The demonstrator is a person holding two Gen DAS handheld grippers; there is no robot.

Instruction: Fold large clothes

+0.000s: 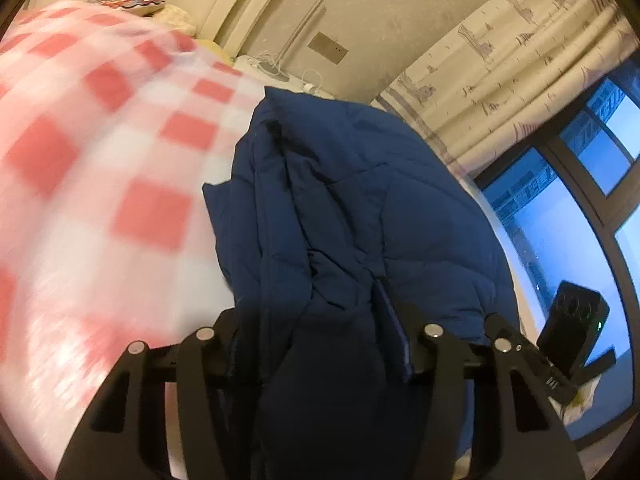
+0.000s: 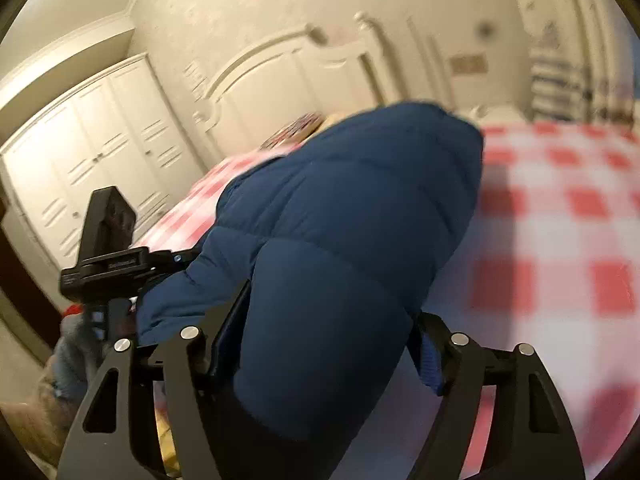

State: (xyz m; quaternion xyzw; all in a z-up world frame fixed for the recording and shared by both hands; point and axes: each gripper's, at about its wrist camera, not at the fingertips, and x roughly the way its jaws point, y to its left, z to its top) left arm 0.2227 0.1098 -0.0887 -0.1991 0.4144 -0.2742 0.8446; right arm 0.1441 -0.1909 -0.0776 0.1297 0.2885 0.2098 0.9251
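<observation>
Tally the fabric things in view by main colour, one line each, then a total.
Navy blue: 1, the puffer jacket
Pink-and-white check: 1, the bedspread
Cream, printed: 1, the curtain
Multicoloured: 1, the patterned cushion
Total: 4

A bed (image 1: pixel 100 184) had a cover with red and white squares. A white headboard (image 2: pixel 280 76) stood at the top of the bed. A pillow with many colors (image 1: pixel 128 2) lay near it. White closet doors (image 2: pixel 96 136) stood along the wall. A pale curtain with small drawings (image 1: pixel 516 64) hung beside a big window (image 1: pixel 560 208) with a dark frame. The glass looked blue. A small tan plate (image 1: pixel 328 48) was set on the cream wall. A thin white lamp pole (image 1: pixel 304 28) leaned up beside the bed.
</observation>
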